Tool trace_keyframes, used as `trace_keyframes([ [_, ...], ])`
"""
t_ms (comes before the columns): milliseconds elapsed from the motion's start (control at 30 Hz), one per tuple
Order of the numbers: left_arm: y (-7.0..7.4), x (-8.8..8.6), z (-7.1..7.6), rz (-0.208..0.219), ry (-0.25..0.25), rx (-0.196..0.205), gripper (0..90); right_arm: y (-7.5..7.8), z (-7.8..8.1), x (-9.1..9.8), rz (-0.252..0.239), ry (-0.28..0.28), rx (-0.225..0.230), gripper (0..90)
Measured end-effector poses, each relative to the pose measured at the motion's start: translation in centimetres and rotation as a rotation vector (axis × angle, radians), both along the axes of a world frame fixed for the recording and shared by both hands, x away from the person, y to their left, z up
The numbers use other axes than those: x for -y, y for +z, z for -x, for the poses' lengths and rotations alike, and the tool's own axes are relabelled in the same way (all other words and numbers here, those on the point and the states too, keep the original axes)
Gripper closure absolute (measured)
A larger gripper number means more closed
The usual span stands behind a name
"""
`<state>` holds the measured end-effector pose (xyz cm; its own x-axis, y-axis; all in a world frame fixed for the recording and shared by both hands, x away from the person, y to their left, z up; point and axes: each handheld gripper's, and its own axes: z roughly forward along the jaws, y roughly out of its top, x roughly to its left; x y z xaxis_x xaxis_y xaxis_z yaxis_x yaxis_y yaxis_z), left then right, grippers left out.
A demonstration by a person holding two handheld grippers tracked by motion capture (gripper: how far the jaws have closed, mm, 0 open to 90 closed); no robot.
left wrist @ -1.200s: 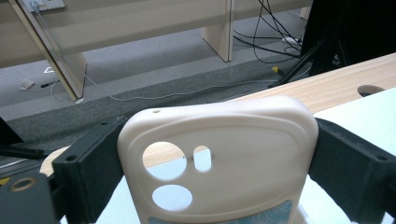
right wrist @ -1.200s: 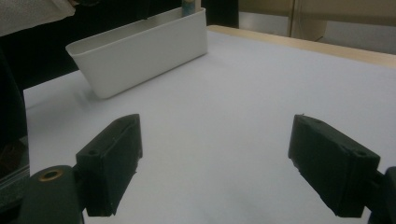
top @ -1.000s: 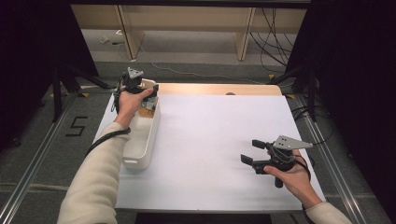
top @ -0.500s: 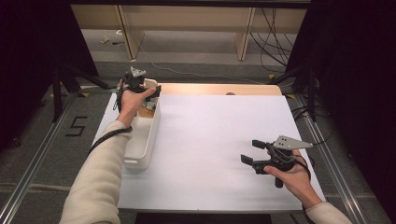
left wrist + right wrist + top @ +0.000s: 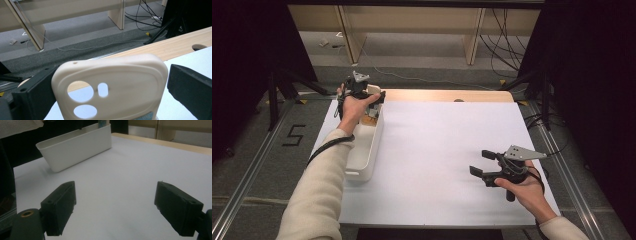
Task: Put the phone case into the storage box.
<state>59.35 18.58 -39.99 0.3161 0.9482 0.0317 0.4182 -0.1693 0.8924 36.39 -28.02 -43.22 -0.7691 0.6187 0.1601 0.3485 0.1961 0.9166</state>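
A cream phone case [image 5: 120, 75] with camera cut-outs stands upright between the jaws of my left gripper [image 5: 110, 75]. Those jaws have just been opening and stand wide, with a slim gap at the right jaw. In the high view the left gripper [image 5: 373, 98] hovers over the far end of a long white bin [image 5: 362, 160], and the case [image 5: 373, 90] shows at its tip. My right gripper [image 5: 481, 163] rests low over the white table cover [image 5: 437, 140] at the front right. It is open with nothing between its fingers [image 5: 60, 205].
Some small items [image 5: 369, 120] lie in the bin's far end. The bin [image 5: 75, 147] stands along the cover's left edge. A wooden strip [image 5: 447, 95] with a hole runs along the table's far edge. Cables and shelf legs [image 5: 472, 45] are on the floor beyond.
The left gripper's jaws look slightly wider around the phone case. Both hands have kept their places.
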Motion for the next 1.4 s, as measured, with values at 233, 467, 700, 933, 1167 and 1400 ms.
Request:
trace_keyframes([
  [233,0.3,0.2,-0.1,-0.015,-0.002,0.012,0.0,0.0,0.0,0.0,0.001,0.001,-0.002,18.4],
  [467,0.2,-0.1,-0.3,-0.014,0.012,0.014,0.0,0.0,0.0,0.0,0.001,0.002,-0.003,18.4],
  [700,-0.2,-0.3,-0.5,-0.010,0.023,0.005,0.0,-0.1,0.0,0.0,0.004,0.003,-0.005,18.4],
  [933,-0.5,-0.6,-0.7,-0.006,0.042,-0.008,0.0,-0.1,0.0,0.0,0.009,0.005,-0.007,18.4],
  [1167,-0.6,-1.0,-0.9,-0.007,0.052,-0.011,0.0,-0.1,0.0,-0.1,0.014,0.005,-0.009,18.3],
  [1400,-0.4,-1.1,-0.9,0.003,0.053,0.002,0.0,-0.2,0.0,-0.1,0.014,0.006,-0.009,18.3],
])
